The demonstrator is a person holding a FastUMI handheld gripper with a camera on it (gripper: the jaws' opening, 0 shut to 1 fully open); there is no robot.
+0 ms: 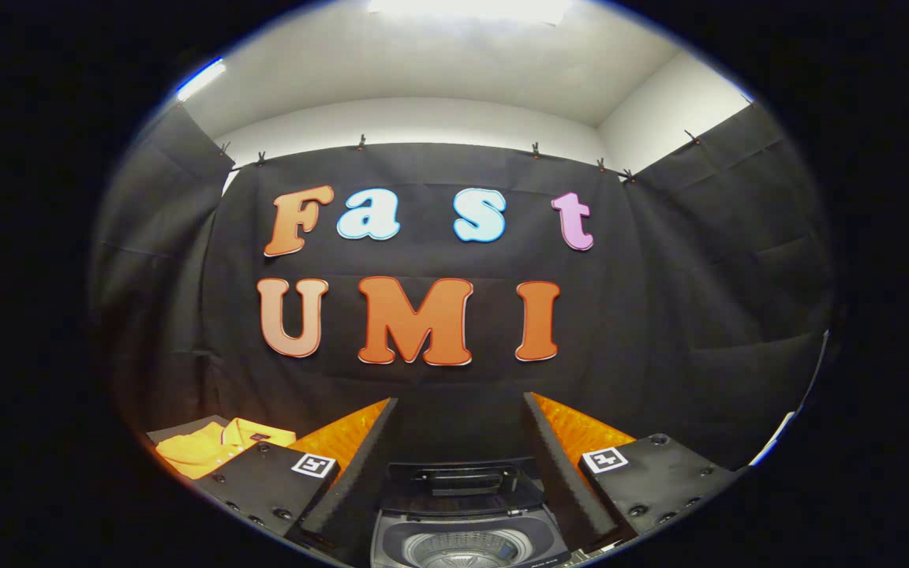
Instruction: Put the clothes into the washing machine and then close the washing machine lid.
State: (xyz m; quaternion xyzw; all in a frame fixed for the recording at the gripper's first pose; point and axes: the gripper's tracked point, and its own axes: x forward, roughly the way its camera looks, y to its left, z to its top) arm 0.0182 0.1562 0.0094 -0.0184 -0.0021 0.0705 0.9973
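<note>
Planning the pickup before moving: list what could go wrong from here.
1. The gripper is open with nothing between its fingers, and the yellow shirt lies off to the left beyond them; a straight reach would likely miss it.
2. The washing machine has its lid raised just ahead; a loose sleeve might catch the rim.

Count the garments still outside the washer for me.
1: a folded orange polo shirt on the surface left of the open tongs. The washing machine, lid up, sits between the fingers; its drum is only partly visible, so clothes may hide inside.
</note>
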